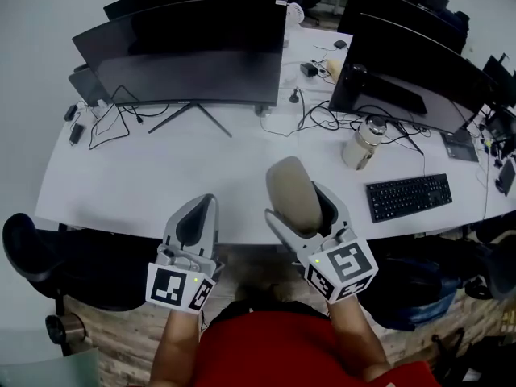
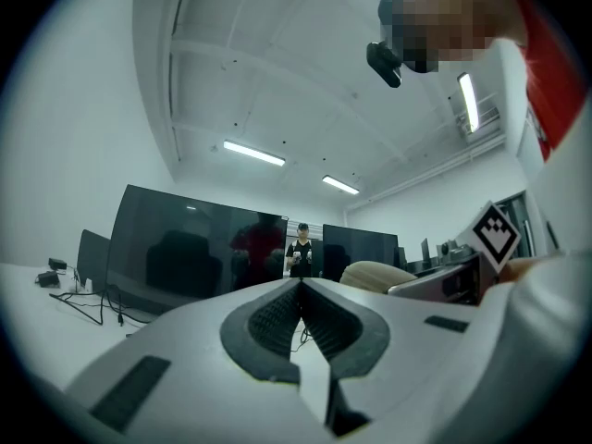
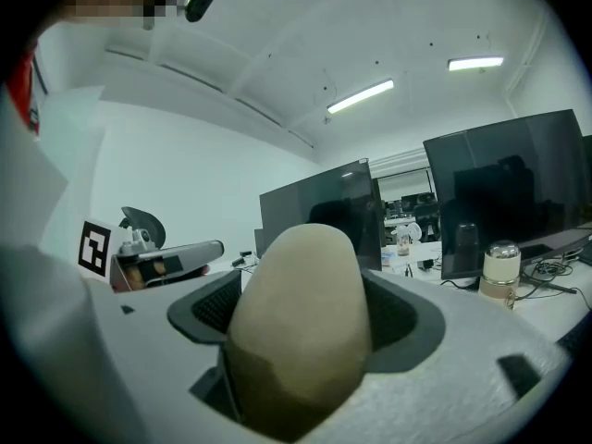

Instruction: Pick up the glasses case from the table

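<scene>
A beige oval glasses case (image 1: 293, 193) is held up off the white table (image 1: 161, 176), clamped between the jaws of my right gripper (image 1: 302, 208). In the right gripper view the case (image 3: 301, 317) fills the space between the dark pads (image 3: 220, 305) and sticks out past them. My left gripper (image 1: 196, 222) hovers at the table's near edge, jaws shut with nothing in them. Its ribbed pads (image 2: 277, 317) meet at the tips in the left gripper view, where the case (image 2: 375, 274) shows off to the right.
Two large dark monitors (image 1: 189, 55) (image 1: 411, 71) stand at the back with cables around their feet. A metal bottle (image 1: 362, 143) and a black keyboard (image 1: 409, 197) lie to the right. A black chair (image 1: 32, 256) stands at the near left.
</scene>
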Motion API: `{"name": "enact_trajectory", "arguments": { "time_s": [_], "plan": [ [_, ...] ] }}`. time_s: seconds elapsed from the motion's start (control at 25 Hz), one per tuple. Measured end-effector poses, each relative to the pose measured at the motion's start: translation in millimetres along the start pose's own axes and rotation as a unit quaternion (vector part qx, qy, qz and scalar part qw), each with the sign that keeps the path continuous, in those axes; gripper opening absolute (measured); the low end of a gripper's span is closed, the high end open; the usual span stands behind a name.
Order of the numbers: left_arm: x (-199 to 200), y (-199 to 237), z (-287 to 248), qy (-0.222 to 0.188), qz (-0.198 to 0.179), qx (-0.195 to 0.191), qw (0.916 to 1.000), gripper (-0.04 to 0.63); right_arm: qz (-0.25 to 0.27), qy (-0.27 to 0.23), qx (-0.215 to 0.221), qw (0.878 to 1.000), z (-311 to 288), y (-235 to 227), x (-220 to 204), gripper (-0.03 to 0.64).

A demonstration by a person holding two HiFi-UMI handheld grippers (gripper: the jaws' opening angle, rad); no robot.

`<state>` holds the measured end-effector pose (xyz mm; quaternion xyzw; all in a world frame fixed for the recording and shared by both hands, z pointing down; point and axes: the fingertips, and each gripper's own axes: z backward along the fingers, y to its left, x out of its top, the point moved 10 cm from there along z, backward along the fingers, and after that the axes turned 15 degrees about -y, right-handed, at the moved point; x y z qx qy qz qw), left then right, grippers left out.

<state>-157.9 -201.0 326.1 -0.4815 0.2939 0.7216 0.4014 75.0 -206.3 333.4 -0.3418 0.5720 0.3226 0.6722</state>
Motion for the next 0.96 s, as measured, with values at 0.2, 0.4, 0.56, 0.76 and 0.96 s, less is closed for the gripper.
{"name": "enact_trajectory", "arguments": {
  "time_s": [0.2,0.4,0.56,0.76,0.96],
  "plan": [
    [6,-5,3,-0.008,-0.003,-0.003,1.0000,0.009,0.007,-0.007,0.006,1.000,6,7,4,0.397],
    [11,-5,4,-0.010,-0.004,-0.003,0.9999,0.009,0.007,-0.007,0.009,1.000,5,10,6,0.396],
    [11,-4,4,-0.010,-0.005,-0.003,0.9999,0.009,0.005,-0.008,0.007,1.000,4,10,5,0.397],
    [10,-4,3,-0.008,-0.005,-0.005,0.9999,0.009,0.004,-0.009,0.002,1.000,4,8,3,0.396],
    [9,-5,2,-0.006,-0.005,-0.009,0.9999,0.009,0.003,-0.010,-0.003,1.000,6,5,-1,0.397]
  ]
}}
